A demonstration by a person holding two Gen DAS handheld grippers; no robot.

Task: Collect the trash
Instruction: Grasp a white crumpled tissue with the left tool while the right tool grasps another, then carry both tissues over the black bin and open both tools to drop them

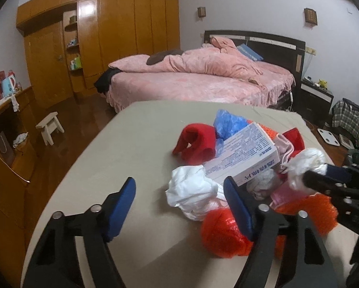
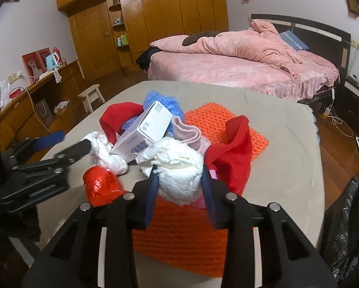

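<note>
A pile lies on the beige table (image 1: 122, 148): a white cardboard box (image 1: 242, 158), two crumpled white paper wads, a red foil ball (image 1: 222, 235), a blue plastic bag (image 1: 230, 122), red cloth (image 1: 198, 144), pink socks and an orange bubble mat (image 2: 215, 122). My left gripper (image 1: 179, 206) is open, its right finger touching one white wad (image 1: 194, 196) and the foil ball. My right gripper (image 2: 179, 187) is shut on the other white paper wad (image 2: 179, 172), seen also in the left wrist view (image 1: 306, 160).
A black trash bag (image 2: 350, 220) hangs open at the table's right edge. Beyond the table stand a pink bed (image 1: 203, 79), a wooden wardrobe (image 1: 107, 36), a small white stool (image 1: 51, 127) and a side counter with a kettle (image 1: 9, 87).
</note>
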